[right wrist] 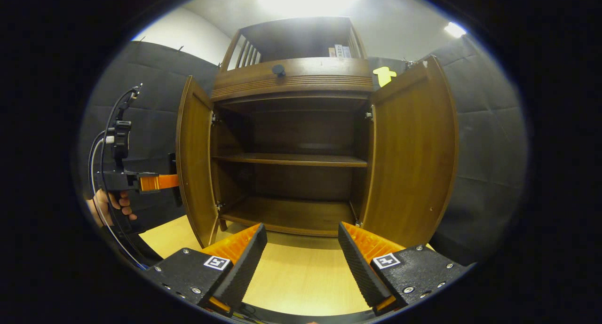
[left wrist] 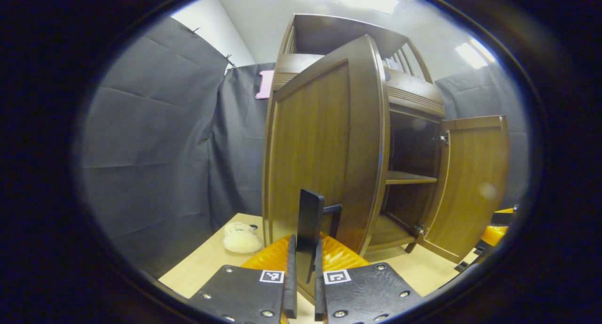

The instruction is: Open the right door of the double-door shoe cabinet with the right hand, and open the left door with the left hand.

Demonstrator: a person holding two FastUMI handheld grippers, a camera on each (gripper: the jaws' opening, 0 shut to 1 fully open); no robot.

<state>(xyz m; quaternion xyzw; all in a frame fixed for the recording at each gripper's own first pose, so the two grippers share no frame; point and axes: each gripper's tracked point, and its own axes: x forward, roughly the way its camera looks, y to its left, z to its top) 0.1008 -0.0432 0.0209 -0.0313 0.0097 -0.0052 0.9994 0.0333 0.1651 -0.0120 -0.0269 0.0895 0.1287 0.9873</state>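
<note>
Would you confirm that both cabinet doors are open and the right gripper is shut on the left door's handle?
Not quite: the left gripper, not the right, is shut on the left door's handle, as the left gripper view shows. The right gripper is open and empty. Both doors are open, the right door included.

The cabinet [right wrist: 291,79] stands on the desk [right wrist: 301,277] against the booth wall, both doors swung out. Inside, a shelf [right wrist: 289,160] lies across the middle above the bottom board [right wrist: 287,216]. The left door [right wrist: 193,159] stands out to the left, the right door [right wrist: 414,150] to the right. The left tongs [left wrist: 305,248] are closed on the handle [left wrist: 310,220] on the left door's outer face. A soft toy [left wrist: 241,239] lies on the desk left of that door. The right tongs [right wrist: 302,248] gape before the cabinet's middle, apart from it.
</note>
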